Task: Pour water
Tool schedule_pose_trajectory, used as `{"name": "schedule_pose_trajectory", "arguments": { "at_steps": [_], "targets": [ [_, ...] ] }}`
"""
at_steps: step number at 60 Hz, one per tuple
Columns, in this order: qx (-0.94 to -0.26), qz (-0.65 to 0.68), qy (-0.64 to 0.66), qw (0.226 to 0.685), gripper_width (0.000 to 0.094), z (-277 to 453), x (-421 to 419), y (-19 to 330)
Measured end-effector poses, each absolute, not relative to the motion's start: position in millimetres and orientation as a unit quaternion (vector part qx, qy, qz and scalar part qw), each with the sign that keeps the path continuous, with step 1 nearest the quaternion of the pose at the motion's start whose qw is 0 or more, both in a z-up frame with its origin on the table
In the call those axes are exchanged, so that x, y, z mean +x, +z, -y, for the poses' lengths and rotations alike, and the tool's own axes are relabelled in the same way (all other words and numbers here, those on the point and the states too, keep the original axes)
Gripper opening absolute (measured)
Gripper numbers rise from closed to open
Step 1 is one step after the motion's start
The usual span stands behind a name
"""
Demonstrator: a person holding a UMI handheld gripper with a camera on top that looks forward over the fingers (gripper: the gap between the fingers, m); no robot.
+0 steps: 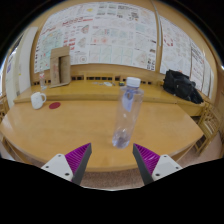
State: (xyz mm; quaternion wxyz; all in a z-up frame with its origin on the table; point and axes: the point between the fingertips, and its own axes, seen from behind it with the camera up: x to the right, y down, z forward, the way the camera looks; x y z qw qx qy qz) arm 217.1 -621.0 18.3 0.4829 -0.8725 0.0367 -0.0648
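A clear plastic water bottle (127, 113) with a white cap stands upright on the round wooden table (60, 128), just ahead of my fingers and a little right of the middle. A white mug (38, 100) stands at the table's far left. My gripper (112, 160) is open and empty, its two purple pads (76, 157) spread wide at the table's near edge. The bottle is beyond the fingertips, not between them.
A small red disc (54, 105) lies beside the mug. A cardboard box (62, 68) stands on the bench behind. A black bag (181, 86) rests at the far right. Posters cover the back wall (110, 35).
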Motion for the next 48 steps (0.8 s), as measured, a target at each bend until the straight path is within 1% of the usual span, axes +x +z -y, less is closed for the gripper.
{"name": "schedule_pose_trajectory", "arguments": {
  "at_steps": [10,14,21,22,24,26,31,32,34,35,36,37,39,40,42,43,48],
  "targets": [
    [-0.852,-0.034,-0.056,0.519,0.0837,552.5,260.1,18.9],
    [-0.843,-0.024,-0.052,0.534,0.0797,529.3,264.9,20.7],
    [-0.836,-0.013,-0.049,0.546,0.0743,501.0,265.3,17.2],
    [-0.834,-0.01,-0.047,0.549,0.072,495.1,268.8,14.6],
    [-0.832,-0.009,-0.05,0.553,0.0599,492.3,270.3,13.6],
    [-0.827,-0.014,-0.058,0.559,0.0519,491.1,270.3,15.0],
    [-0.82,-0.024,-0.048,0.57,0.0483,489.4,268.2,16.0],
    [-0.819,-0.025,-0.047,0.571,0.0458,489.4,267.9,16.2],
    [-0.816,-0.024,-0.046,0.575,0.0438,486.8,272.2,15.7],
    [-0.816,-0.026,-0.046,0.576,0.0408,486.6,270.0,17.7],
    [-0.815,-0.027,-0.048,0.577,0.0409,486.7,270.0,18.4],
    [-0.813,-0.027,-0.049,0.579,0.0387,486.7,269.8,18.6],
    [-0.812,-0.024,-0.049,0.581,0.0391,487.1,268.7,19.0],
    [-0.811,-0.022,-0.05,0.582,0.0347,487.3,268.6,19.1],
    [-0.811,-0.019,-0.05,0.583,0.0362,487.2,269.7,18.1],
    [-0.811,-0.018,-0.05,0.583,0.0318,487.2,269.7,18.2],
    [-0.811,-0.025,-0.055,0.582,0.0318,487.6,270.1,18.4]
  ]
}}
